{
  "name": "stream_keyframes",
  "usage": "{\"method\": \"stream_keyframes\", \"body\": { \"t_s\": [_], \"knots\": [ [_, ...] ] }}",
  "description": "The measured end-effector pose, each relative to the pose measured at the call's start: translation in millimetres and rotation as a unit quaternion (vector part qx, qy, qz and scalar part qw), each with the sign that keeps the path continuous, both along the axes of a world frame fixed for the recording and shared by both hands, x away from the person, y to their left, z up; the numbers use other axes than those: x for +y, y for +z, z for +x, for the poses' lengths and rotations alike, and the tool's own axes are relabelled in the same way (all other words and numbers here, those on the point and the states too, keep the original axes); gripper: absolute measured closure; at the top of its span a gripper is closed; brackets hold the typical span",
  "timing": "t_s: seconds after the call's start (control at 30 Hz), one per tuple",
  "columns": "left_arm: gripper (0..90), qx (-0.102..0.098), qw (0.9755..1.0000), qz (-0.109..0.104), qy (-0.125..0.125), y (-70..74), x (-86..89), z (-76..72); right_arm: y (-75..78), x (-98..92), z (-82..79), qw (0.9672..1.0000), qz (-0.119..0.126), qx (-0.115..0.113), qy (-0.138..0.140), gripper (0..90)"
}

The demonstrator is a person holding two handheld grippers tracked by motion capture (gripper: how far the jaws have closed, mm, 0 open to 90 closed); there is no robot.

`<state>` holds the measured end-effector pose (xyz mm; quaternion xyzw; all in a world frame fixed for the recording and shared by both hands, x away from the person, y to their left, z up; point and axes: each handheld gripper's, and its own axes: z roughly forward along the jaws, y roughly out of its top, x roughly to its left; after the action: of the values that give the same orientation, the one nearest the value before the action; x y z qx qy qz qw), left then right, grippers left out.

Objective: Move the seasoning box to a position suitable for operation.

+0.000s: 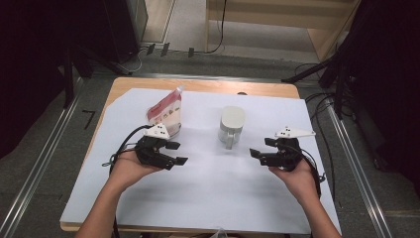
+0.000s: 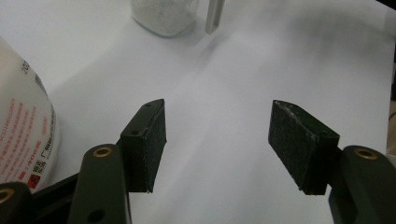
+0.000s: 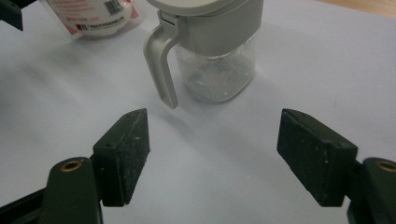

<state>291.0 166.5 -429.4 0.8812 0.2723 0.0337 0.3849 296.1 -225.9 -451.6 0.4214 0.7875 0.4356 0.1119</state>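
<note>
A red and white spouted pouch stands at the back left of the white sheet. To its right stands a clear glass jar with a grey lid and a handle that faces the person. White grains lie in the jar. My left gripper is open just in front of the pouch, jaws pointing right, nothing between them. My right gripper is open to the right of the jar, jaws pointing left towards it, nothing between them.
The sheet covers a wooden table whose bare edge shows at the back. Cables and dark stands lie on the floor around the table. The jar's handle and base show at the top of the left gripper view.
</note>
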Motion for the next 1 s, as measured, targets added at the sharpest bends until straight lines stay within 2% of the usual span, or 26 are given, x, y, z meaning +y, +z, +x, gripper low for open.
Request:
{"method": "stream_keyframes", "body": {
  "t_s": [0.03, 0.13, 0.33, 0.6, 0.73, 0.93, 1.0],
  "knots": [
    [37.8, -0.002, 1.0, 0.006, -0.003, 0.2, -0.4, -0.4, 1.2, 0.3, 0.3, 1.0, -0.001, 0.0, 0.0, 25.4],
    [37.6, -0.003, 1.0, -0.002, -0.005, 0.2, -0.7, 0.1, 9.2, 1.5, 1.0, 1.0, 0.002, -0.004, 0.002, 25.3],
    [37.5, 0.001, 1.0, 0.001, -0.006, 0.4, -0.4, 1.5, 22.6, 8.4, 4.2, 0.9999, -0.006, -0.011, -0.002, 24.6],
    [37.6, 0.002, 0.9999, 0.007, -0.012, -0.8, -3.1, 4.3, 37.0, 23.6, 16.0, 0.9997, -0.015, -0.016, -0.012, 23.9],
    [37.6, 0.002, 0.9999, 0.007, -0.014, -1.1, -4.7, 4.5, 39.6, 32.2, 22.8, 0.9992, -0.02, -0.008, -0.034, 24.0],
    [37.6, 0.003, 0.9999, 0.006, -0.015, -1.3, -4.9, 4.8, 39.6, 44.3, 30.7, 0.9988, -0.012, -0.007, -0.047, 23.6],
    [37.6, 0.004, 0.9999, 0.004, -0.016, -1.6, -4.7, 4.9, 39.8, 50.0, 32.5, 0.9984, -0.017, -0.01, -0.052, 22.7]
  ]
}}
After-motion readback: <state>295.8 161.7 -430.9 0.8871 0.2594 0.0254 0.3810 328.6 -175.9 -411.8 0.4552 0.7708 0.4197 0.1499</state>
